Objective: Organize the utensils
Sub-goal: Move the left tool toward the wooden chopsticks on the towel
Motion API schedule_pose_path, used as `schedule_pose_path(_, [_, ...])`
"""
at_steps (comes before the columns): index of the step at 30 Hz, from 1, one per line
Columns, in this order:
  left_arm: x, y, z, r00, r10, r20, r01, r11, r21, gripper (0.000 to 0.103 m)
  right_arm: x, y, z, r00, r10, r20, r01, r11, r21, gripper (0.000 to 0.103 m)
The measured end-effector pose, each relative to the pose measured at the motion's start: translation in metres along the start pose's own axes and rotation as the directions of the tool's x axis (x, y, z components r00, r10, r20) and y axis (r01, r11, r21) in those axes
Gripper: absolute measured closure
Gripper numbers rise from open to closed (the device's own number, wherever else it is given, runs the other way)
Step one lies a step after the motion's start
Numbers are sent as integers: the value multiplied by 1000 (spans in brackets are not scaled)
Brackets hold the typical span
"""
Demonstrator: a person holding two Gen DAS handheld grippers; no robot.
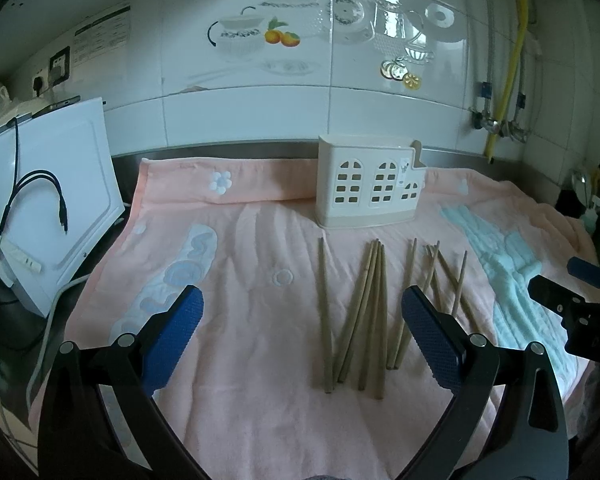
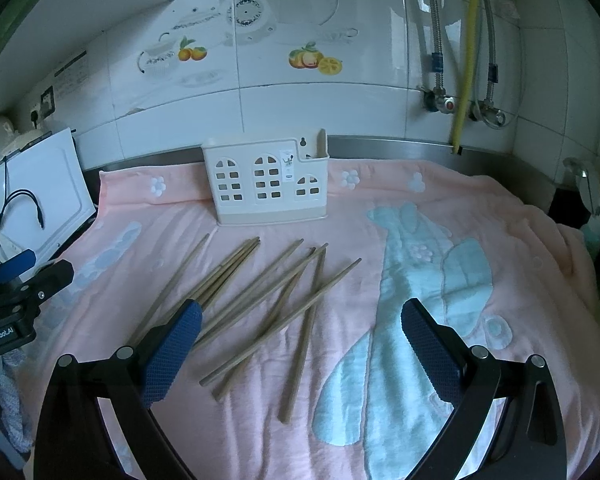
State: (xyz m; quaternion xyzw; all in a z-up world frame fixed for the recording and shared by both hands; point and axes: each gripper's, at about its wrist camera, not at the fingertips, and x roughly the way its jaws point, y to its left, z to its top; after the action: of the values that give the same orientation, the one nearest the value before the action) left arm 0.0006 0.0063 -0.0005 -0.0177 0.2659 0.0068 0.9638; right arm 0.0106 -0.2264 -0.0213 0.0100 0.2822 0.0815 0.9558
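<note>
Chopsticks [image 2: 260, 300]: loose wooden sticks, fanned and crossing on the pink towel [image 2: 500, 240], in front of the holder, none in it yet.
Holder [image 2: 266, 178]: cream caddy, upright at the towel's back edge by the wall, mouth up for dropping sticks in.
Left hand-held gripper [image 1: 302, 340]: spread wide, empty, above the sticks.
Right hand-held gripper [image 2: 300, 344]: likewise wide, empty, poised for a first pick.
</note>
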Motion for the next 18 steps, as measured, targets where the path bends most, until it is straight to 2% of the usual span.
schedule_pose_path(11, [0,-5,-7,1000,-26,-8,26,1000,9,6,0,-11,-2,1000,-30,6,30,999,18,7])
schedule_pose_path(14, [2,-12,-12,998,-63,-22,63,998,26,7,-2,-17,-4,999,-40,8,40,999,26,7])
schedule_pose_path(18, [9,-31,-22,987,-146,-59,151,985,79,17,-2,-23,-5,998,-60,10,60,998,26,7])
